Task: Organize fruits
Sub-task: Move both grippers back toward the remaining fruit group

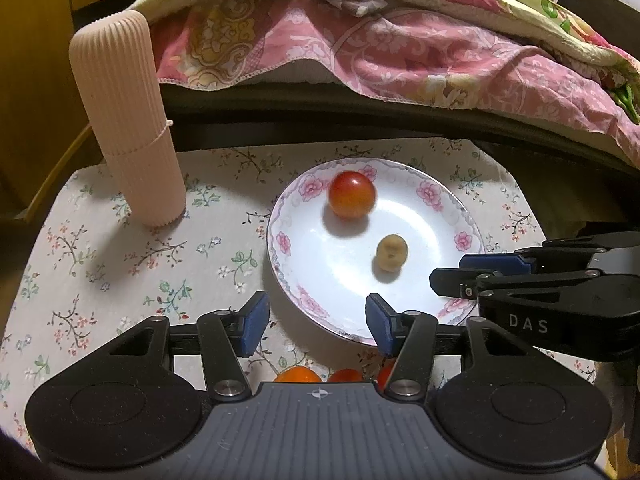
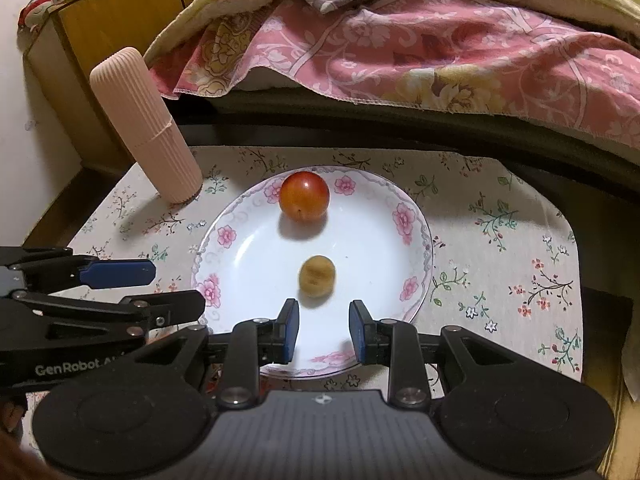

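Ribbed pale-pink cylinder (image 1: 128,120) was seen standing at the far left of a flower-printed cloth (image 1: 120,280), tilted in the fisheye view and well apart from the plate. Behind it, a wooden cabinet (image 2: 120,12) was visible, and a pink floral blanket (image 1: 400,48) was draped along the back edge.

The left gripper (image 1: 316,316) was held over the near left rim of the plate, pointed downward. Its blue pads (image 1: 254,320) were set wide apart, and nothing was gripped between them. Beneath its body, at least two orange-red fruits (image 1: 298,375) were partly hidden on the cloth, just in front of the plate.

A white plate (image 2: 360,240) with a pink flower border was placed at the middle of the cloth. On its far side a round red-orange fruit (image 2: 305,197) was found, and nearer the centre a small tan fruit (image 2: 317,276) was lying, the two kept apart from each other.

The right gripper (image 2: 323,328) was held over the near rim of the plate, with the tan fruit just beyond its tips. Only a narrow gap was left between its pads, and nothing was clasped in it.
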### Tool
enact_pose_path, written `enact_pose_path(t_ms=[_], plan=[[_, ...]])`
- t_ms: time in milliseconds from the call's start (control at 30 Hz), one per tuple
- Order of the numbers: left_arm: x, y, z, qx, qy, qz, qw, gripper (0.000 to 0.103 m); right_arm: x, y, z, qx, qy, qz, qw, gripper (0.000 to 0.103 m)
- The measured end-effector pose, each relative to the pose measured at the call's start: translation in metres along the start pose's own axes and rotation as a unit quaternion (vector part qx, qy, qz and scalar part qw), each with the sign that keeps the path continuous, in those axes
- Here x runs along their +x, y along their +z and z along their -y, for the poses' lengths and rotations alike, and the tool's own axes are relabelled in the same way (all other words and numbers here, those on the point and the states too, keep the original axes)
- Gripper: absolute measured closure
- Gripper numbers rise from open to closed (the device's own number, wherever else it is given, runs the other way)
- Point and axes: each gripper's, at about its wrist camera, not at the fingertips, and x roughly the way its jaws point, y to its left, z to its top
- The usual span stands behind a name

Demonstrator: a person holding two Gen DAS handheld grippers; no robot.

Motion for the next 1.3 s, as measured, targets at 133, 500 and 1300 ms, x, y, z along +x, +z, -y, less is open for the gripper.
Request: enact_pose_path(t_ms=[133, 500, 1300], plan=[[0.000, -0.001, -0.001, 0.002, 0.000, -0.003, 1.0000, 0.041, 0.000, 0.000, 0.000, 0.000, 0.001, -0.002, 1.000, 0.074], [-0.005, -0.010, -0.010, 0.007, 0.007, -0.009, 0.9999, 0.040, 0.001, -0.004, -0.003, -0.002, 0.007, -0.010, 1.000, 0.073], [-0.028, -0.056, -0.035, 0.018, 0.021, -0.042, 0.9987, 0.038, -0.016, -0.035, -0.043, -0.034, 0.043, -0.033, 0.998, 0.072]])
